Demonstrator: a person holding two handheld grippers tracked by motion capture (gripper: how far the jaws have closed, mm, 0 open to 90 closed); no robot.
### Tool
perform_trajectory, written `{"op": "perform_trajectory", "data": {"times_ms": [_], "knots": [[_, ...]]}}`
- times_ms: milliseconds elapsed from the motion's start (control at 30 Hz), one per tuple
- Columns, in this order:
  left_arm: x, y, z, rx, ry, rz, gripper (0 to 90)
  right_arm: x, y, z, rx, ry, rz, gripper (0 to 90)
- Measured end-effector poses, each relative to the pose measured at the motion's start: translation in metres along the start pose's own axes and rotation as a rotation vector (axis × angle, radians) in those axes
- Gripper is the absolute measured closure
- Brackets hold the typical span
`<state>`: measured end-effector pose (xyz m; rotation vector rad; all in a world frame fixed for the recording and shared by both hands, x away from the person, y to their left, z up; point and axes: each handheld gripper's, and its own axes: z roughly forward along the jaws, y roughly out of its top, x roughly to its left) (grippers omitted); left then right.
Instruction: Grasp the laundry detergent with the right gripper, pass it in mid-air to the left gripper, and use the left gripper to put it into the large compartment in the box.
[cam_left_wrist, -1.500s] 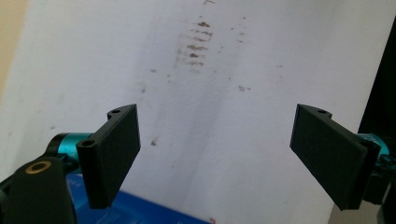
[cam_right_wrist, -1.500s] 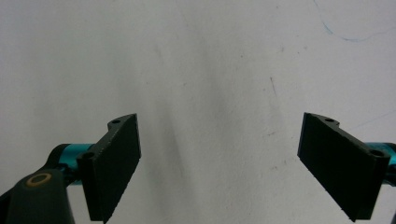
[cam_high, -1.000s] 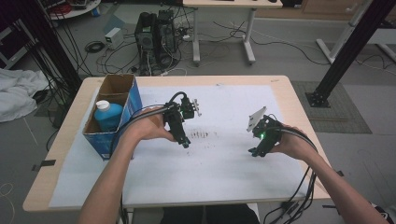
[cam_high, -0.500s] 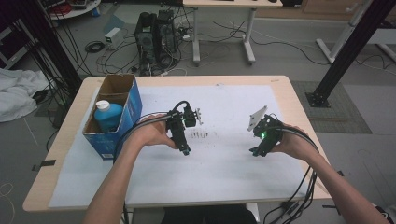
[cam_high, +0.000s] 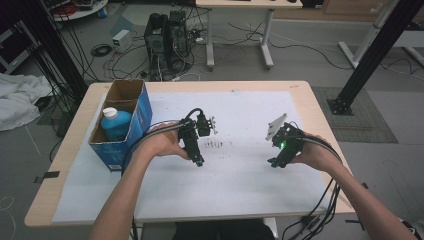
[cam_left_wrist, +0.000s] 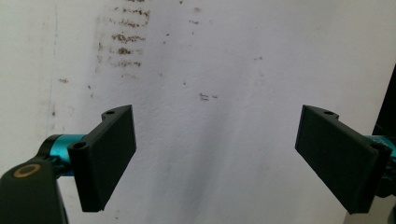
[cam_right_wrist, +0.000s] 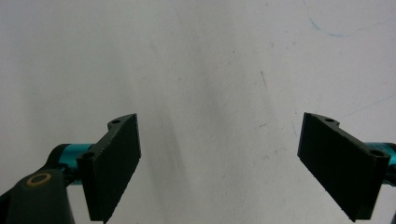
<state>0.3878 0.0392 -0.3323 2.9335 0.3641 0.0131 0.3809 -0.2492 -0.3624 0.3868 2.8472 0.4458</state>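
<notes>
Two grippers, both empty, jaws spread wide. Nearest thing to them is the patch of brown smudges (cam_high: 214, 144) on the white paper sheet (cam_high: 250, 185) covering the desk, near the sheet's middle. Left gripper (cam_high: 198, 162) points down just beside that patch, on its near-left side; the left gripper view has the smudges (cam_left_wrist: 122, 37) at its upper left, bare paper between the jaws. Right gripper (cam_high: 276, 162) hovers well apart, toward the desk's right edge, over clean paper (cam_right_wrist: 210, 70) with a faint blue pen line.

Blue cardboard box (cam_high: 142, 112) stands at the desk's left edge, a blue bottle (cam_high: 116, 125) with a white cap upright inside it.

My read: nothing picked up yet. Bottle in its box, untouched; whole job remains.
</notes>
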Motion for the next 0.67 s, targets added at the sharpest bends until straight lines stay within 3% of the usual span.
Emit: {"op": "perform_trajectory", "data": {"times_ms": [667], "knots": [[-0.0026,-0.001,0.0002,-0.008,0.005,-0.009,12.5,0.0007,0.0012,0.001,-0.003,-0.01,-0.012,12.5]]}}
